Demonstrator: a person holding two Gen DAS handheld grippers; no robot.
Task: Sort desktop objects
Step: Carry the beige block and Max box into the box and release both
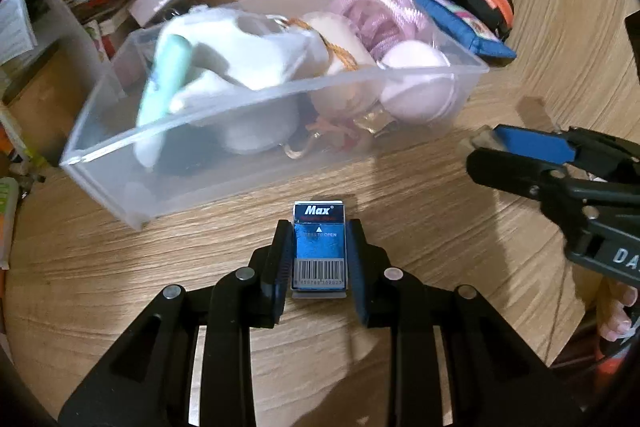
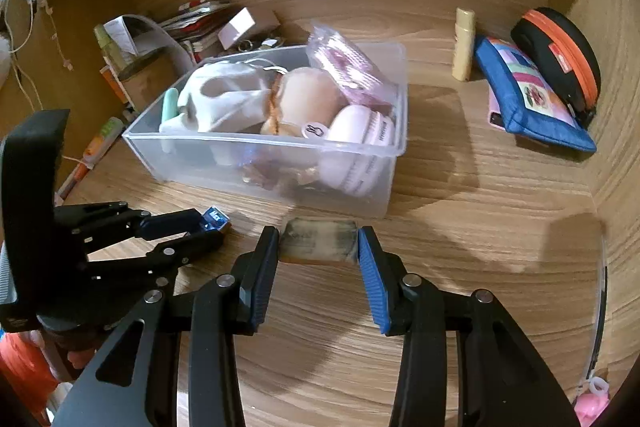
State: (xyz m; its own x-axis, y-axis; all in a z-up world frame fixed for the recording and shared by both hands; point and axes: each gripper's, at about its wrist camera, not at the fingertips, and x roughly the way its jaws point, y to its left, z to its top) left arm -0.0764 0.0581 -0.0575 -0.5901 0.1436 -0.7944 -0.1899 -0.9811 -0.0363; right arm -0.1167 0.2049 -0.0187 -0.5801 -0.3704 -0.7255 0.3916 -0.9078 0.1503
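Left wrist view: both grippers loaded, clear bin (image 1: 276, 115) just ahead of me.

Going by size, the bin sits beyond my left gripper (image 1: 320, 247) on the worktop (image 1: 120, 267), already heaped with soft cloth and round pink cases. My right gripper (image 2: 318, 247) is clamped on a smudged eraser block (image 2: 318, 241), pads pressing its two short ends; I judge it rubbery and slightly yielding, so end-on pressure suits it. Smallest is the blue staple box (image 1: 319, 247), pinched between my left gripper's pads along its long sides. I reckon it light, stiff card with a glossy, slippery face, best held by the flat sides, gently, lest it crush.
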